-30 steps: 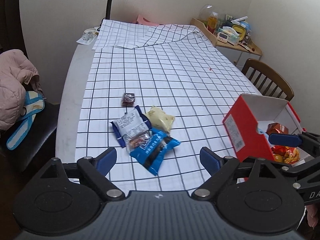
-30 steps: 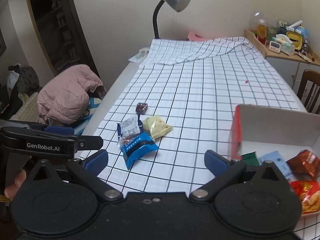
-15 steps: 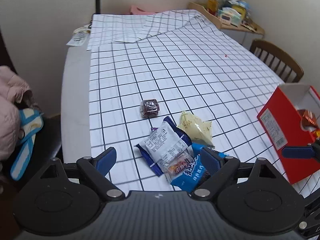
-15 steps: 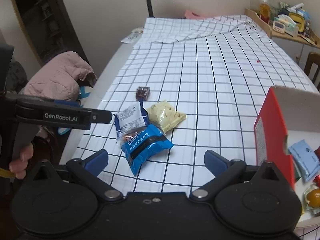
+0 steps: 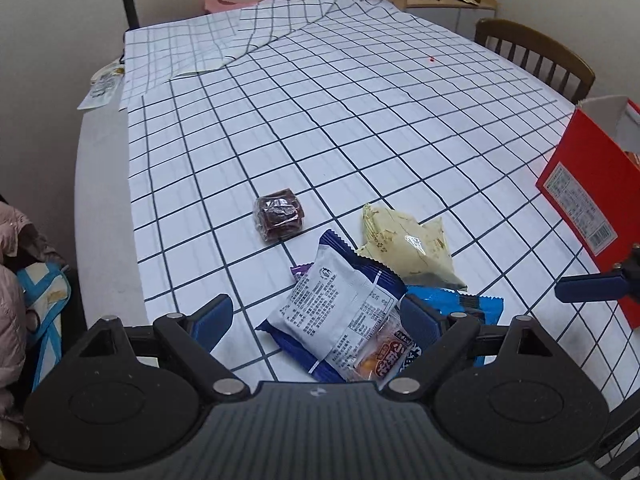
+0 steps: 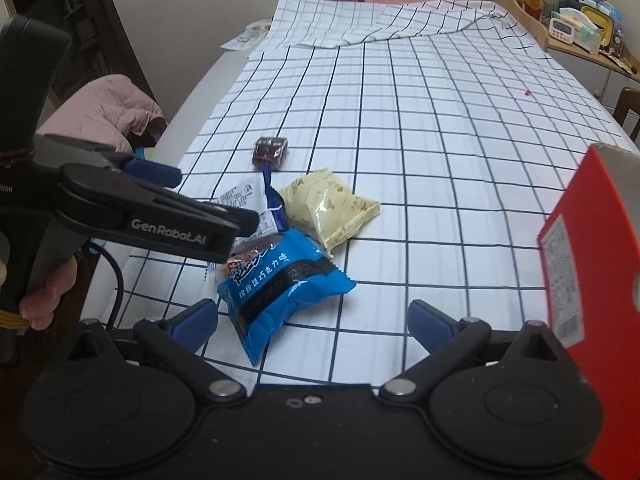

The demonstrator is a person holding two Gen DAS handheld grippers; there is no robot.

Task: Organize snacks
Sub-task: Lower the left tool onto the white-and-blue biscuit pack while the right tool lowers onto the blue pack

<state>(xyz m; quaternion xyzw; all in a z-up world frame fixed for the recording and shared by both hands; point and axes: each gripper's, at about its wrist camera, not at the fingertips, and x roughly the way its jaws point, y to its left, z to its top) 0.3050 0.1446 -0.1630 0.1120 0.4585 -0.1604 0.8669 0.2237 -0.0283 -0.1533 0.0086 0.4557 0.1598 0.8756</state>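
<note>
Four snack packets lie grouped on the checked cloth [image 5: 360,92] that covers the counter [image 5: 102,184], in the lower middle of both views. In the left wrist view a grey-and-navy packet [image 5: 340,312] lies printed side up, overlapping a bright blue packet [image 5: 460,308] whose end shows at its right; a pale yellow packet [image 5: 404,244] touches them from above, and a small dark brown sweet [image 5: 279,214] sits apart toward the upper left of the group. The left gripper [image 5: 316,314] hangs over the pile with its blue fingers [image 5: 210,316] wide apart, the grey-and-navy packet between them but not pressed. In the right wrist view the same gripper comes in from the left edge, held by a hand [image 6: 48,292], its tip over the grey-and-navy packet. The right gripper [image 6: 312,320] also has its fingers spread, with the lower end of the bright blue packet [image 6: 280,284] showing just above and between them; nothing is clamped. A red box [image 6: 592,280] with an open top stands at the right edge of both views, well apart from the pile. A pink jacket [image 6: 104,112] lies on a seat at the left, and a wooden chair [image 5: 532,52] stands at the upper right of the left wrist view.
</note>
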